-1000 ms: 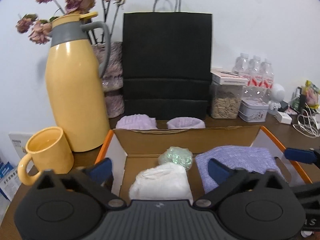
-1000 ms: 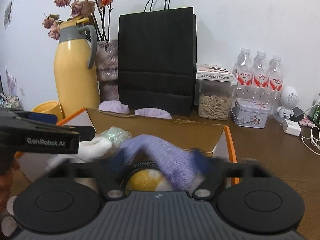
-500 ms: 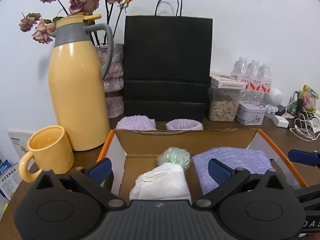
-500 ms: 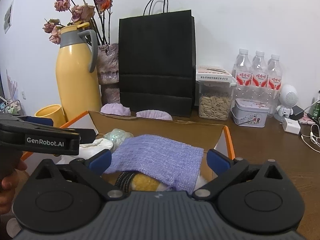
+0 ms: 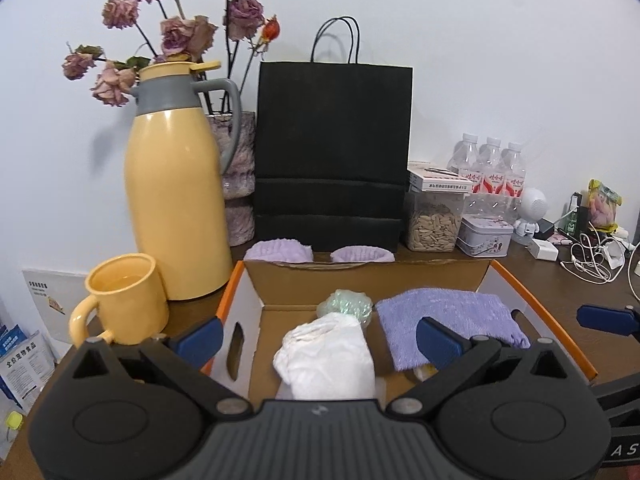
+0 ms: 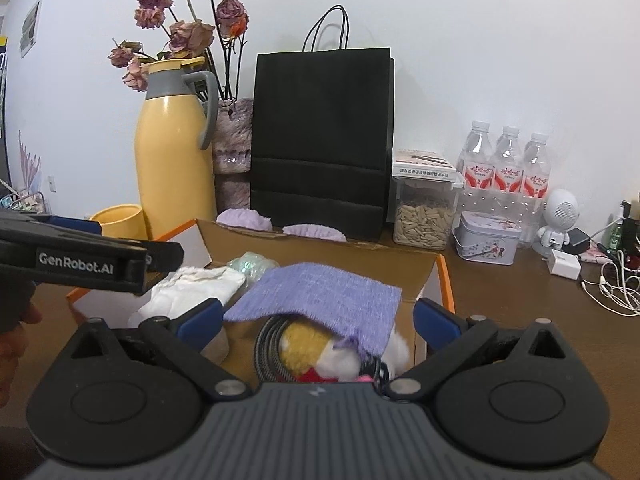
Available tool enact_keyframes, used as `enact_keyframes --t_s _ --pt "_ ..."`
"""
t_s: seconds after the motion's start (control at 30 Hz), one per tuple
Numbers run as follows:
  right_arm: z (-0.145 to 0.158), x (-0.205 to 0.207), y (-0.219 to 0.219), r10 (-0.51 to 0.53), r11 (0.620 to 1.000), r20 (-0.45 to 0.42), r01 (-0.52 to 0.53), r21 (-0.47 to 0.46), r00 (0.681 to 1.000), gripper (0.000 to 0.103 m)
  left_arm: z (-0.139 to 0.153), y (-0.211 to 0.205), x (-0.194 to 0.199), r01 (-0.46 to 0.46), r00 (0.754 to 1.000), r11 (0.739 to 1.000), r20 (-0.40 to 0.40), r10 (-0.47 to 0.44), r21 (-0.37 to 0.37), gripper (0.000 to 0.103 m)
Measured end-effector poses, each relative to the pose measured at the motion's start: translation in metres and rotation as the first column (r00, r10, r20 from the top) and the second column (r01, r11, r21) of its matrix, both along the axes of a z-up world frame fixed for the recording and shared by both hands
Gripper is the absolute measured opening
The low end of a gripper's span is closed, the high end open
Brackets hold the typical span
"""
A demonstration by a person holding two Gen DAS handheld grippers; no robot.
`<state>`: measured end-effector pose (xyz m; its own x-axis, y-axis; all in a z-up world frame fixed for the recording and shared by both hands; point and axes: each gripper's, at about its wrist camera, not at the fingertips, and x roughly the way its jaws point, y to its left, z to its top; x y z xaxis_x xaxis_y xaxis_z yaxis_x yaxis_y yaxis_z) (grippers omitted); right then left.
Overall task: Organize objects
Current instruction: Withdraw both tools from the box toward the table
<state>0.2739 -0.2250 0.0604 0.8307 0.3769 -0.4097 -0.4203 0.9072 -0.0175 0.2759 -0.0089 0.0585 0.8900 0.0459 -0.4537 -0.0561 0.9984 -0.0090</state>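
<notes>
In the open cardboard box [image 6: 428, 280], a lilac knitted cloth [image 6: 320, 296] lies spread over the things packed below it, with both grippers empty.

The right gripper [image 6: 316, 322] hangs just before the box's near edge, jaws spread to their widest and nothing between the pads, the cloth lying free ahead of them. The cloth drapes like a cover across a coiled black cable [image 6: 266, 344] and a yellow and white plush toy [image 6: 308, 344]. The left gripper [image 5: 318, 334] is likewise spread and empty, facing a crumpled white bundle [image 5: 328, 360] and a greenish bubble-wrap wad [image 5: 346, 306] in the box's left half. A yellow mug [image 5: 124, 296] and a yellow thermos jug [image 5: 176, 184] stand outside the box to its left, perhaps next for sorting.
</notes>
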Motion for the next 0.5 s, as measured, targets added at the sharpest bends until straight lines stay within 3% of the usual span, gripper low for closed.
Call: enact_keyframes --t_s 0.5 --pt "-0.026 -0.066 -0.012 0.000 0.999 -0.064 -0.003 -0.051 0.998 0.103 -0.015 0.031 -0.075 -0.035 0.999 0.999 -0.032 0.036 0.018 0.103"
